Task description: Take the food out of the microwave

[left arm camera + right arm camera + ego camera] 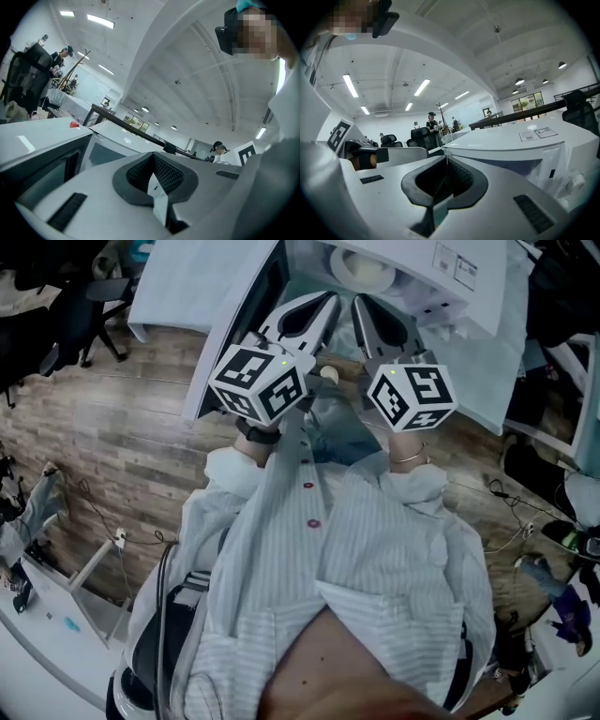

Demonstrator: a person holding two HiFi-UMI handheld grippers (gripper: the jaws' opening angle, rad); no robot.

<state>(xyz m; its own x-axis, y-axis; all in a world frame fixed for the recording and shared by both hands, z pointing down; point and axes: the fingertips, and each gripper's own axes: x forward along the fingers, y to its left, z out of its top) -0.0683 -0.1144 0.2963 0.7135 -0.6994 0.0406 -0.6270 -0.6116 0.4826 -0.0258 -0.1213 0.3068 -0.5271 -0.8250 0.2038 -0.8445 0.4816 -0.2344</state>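
Holding both tools out in front of your chest, you have them side by side and aimed at the open microwave [457,282]. Your left gripper [327,299] has its fingers [165,174] pressed together with nothing between them, as its own view shows. The right gripper [362,302] has its fingers [457,174] closed and empty as well. The two tips sit near each other, just short of the oven's mouth. The food [362,269] shows as a pale round shape inside the cavity, beyond both tips and touched by neither. The door [236,345] hangs open on the left, its dark inner face beside your left gripper. The microwave's white top with its paper labels [539,134] lies to the right of your right gripper. A wooden floor [122,451] lies below.
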